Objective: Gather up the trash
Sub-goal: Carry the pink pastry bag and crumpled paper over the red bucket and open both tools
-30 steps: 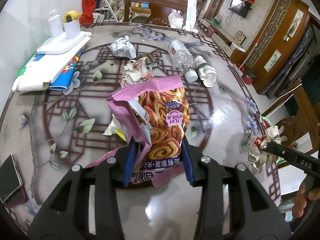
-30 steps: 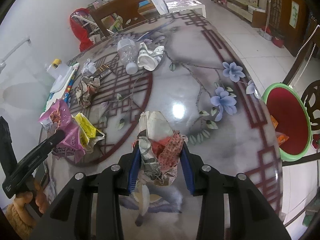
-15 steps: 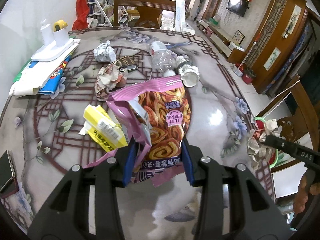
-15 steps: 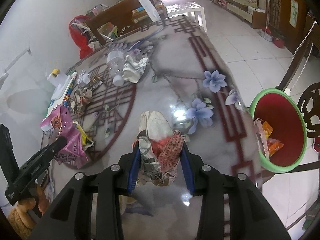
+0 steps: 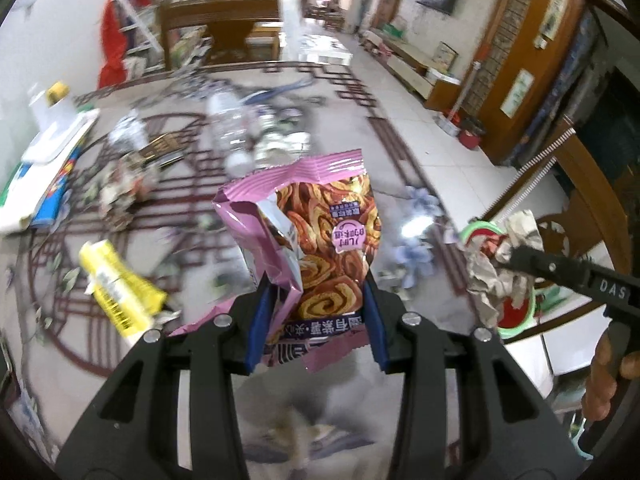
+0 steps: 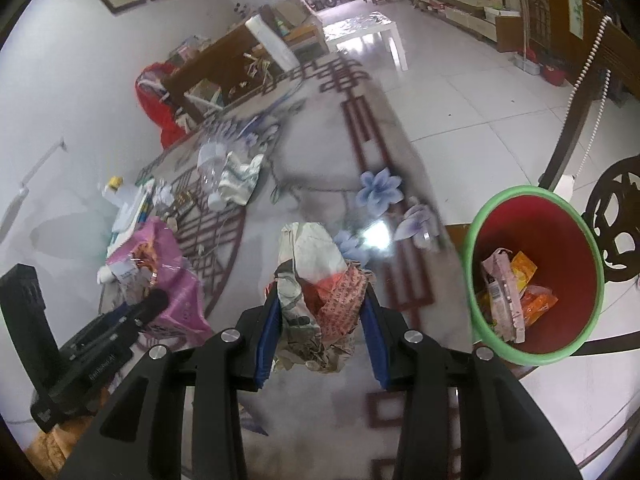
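Jaws of the left gripper [image 5: 316,316] clamp a pink snack bag [image 5: 320,236]; the right gripper [image 6: 322,334] pinches crumpled paper [image 6: 320,280]. Both loads hang clear of the worktop [image 6: 320,160], probably bound for the red bin [image 6: 536,280] beside it.

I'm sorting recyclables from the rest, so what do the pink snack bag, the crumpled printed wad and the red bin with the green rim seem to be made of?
Pink snack bag: apparently thin plastic film, glossy, with a silvery inner lining showing at the torn opening. Crumpled printed wad: looks like matte paper, newsprint-like, holding sharp creases. Red bin with the green rim: probably moulded plastic, with smooth, evenly coloured walls.
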Action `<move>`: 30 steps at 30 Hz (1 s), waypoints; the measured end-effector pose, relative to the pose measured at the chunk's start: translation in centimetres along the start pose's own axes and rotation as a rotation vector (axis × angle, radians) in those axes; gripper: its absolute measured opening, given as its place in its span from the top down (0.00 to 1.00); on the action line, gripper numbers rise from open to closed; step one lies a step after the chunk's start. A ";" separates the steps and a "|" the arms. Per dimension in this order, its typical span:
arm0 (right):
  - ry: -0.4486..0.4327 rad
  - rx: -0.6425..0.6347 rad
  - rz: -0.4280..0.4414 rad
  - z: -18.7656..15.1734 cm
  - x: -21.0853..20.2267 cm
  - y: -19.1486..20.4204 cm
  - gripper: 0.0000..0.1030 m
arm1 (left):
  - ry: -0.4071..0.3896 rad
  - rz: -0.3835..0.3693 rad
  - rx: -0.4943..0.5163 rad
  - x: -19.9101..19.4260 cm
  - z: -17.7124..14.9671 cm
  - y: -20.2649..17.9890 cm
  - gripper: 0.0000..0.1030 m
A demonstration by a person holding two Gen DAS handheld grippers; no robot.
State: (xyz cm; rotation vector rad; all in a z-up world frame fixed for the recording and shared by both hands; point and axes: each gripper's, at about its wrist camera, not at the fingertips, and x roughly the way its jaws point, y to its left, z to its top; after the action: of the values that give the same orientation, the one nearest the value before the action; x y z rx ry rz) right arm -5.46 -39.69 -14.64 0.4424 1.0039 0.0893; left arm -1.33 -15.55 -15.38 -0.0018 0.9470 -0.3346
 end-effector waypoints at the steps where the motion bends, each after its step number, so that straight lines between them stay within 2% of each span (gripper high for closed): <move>1: -0.010 0.005 0.003 0.2 -0.4 -0.5 0.63 | -0.002 -0.010 0.017 0.2 0.4 -1.1 0.61; 11: -0.091 0.113 -0.023 1.6 -3.8 -6.8 0.63 | -0.005 -0.129 0.147 1.9 3.1 -9.8 0.61; 22: -0.148 0.313 -0.156 0.6 -7.4 -16.2 0.63 | 0.045 -0.275 0.292 6.2 5.5 -19.4 0.61; 28: -0.169 0.369 -0.211 0.7 -8.4 -19.1 0.63 | 0.095 -0.335 0.320 8.3 6.3 -23.0 0.60; 30: -0.170 0.378 -0.219 0.8 -8.4 -19.6 0.63 | 0.098 -0.351 0.327 8.7 6.5 -23.7 0.55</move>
State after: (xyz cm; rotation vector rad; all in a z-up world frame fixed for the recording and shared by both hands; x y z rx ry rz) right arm -11.85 -60.07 -15.39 0.6690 0.8962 -0.3355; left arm 1.85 -41.45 -14.96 0.1497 0.9797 -0.8182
